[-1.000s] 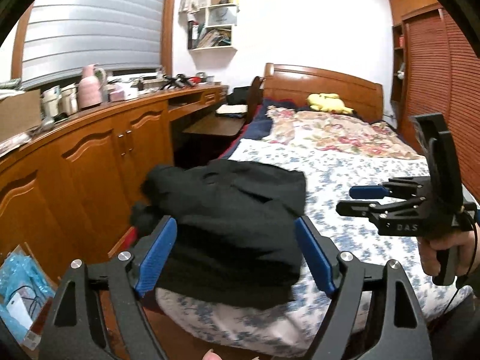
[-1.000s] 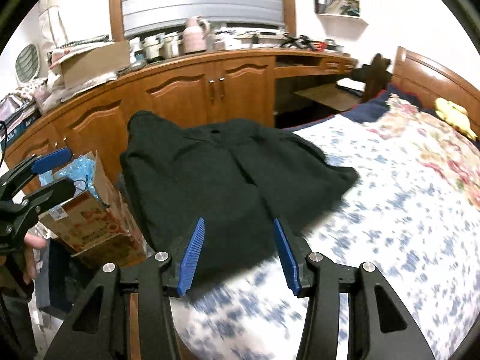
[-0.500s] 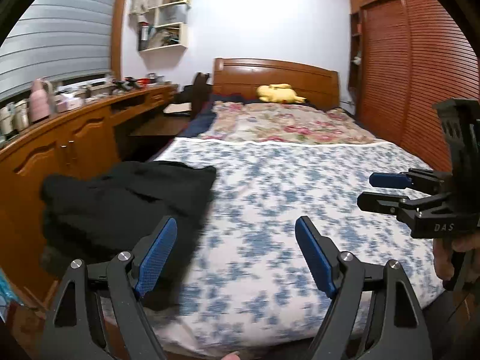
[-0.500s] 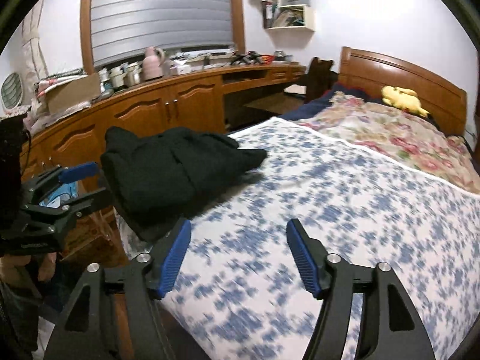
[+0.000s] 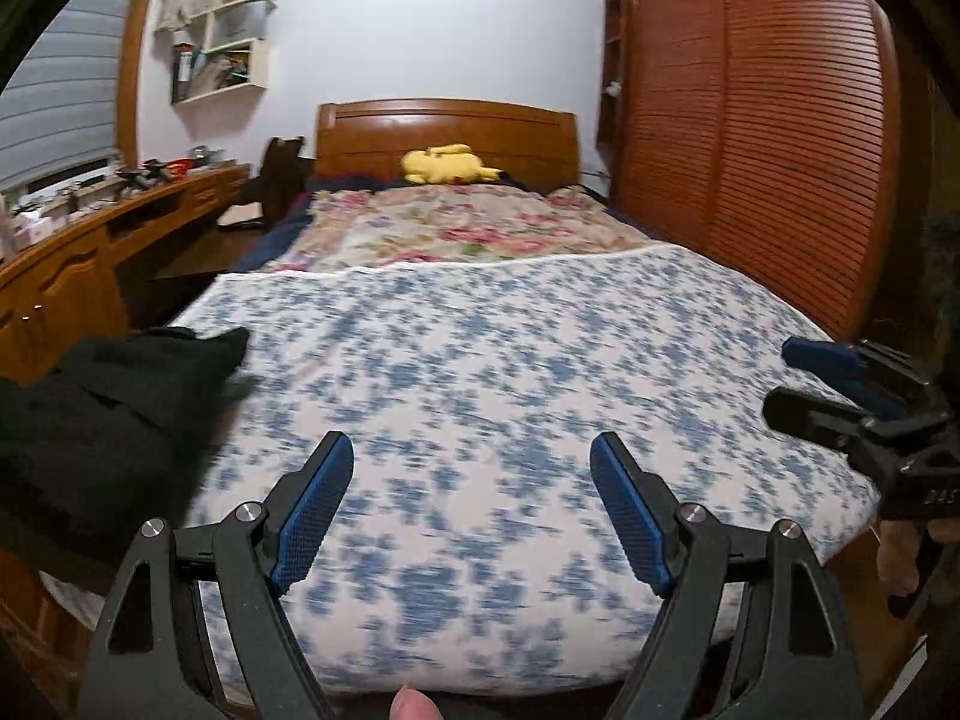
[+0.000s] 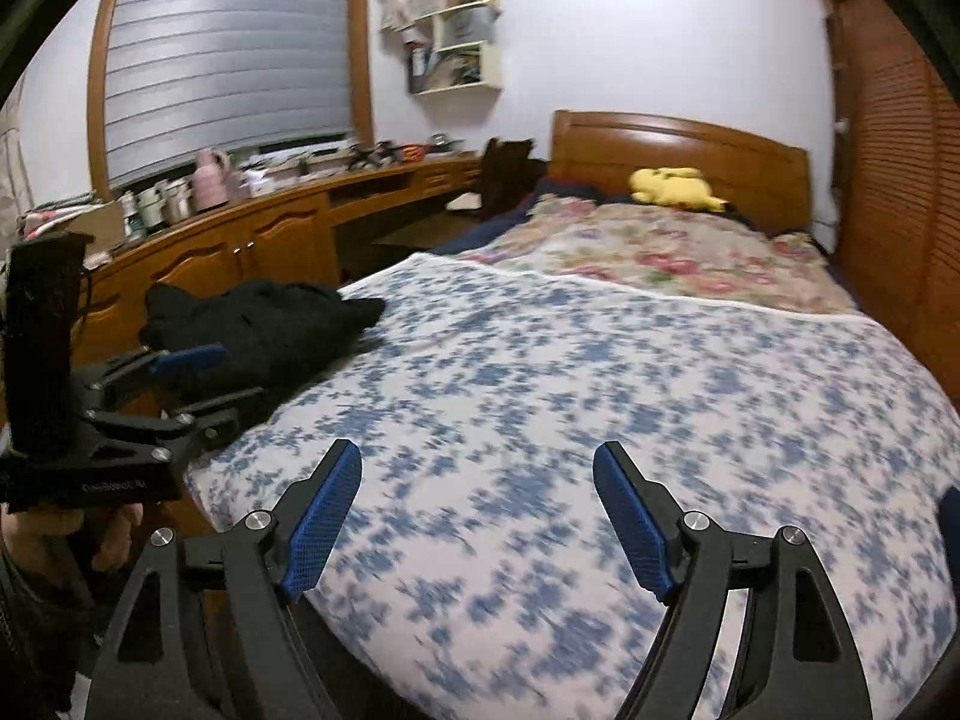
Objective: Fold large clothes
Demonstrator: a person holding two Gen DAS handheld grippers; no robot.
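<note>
Left wrist view: the left hand-held gripper [image 5: 471,507] is spread wide with nothing between its blue pads, over the blue-flowered sheet of the bed [image 5: 510,372]. The black garment [image 5: 102,408] lies bunched at the bed's left edge, beside the wooden counter [image 5: 66,264], apart from both tools. The right hand-held gripper [image 6: 477,510] has just been opening and now stands wide and empty too, above the sheet. A yellow plush toy [image 6: 675,186] rests near the headboard [image 6: 678,150], on a flowered quilt [image 6: 654,255].
</note>
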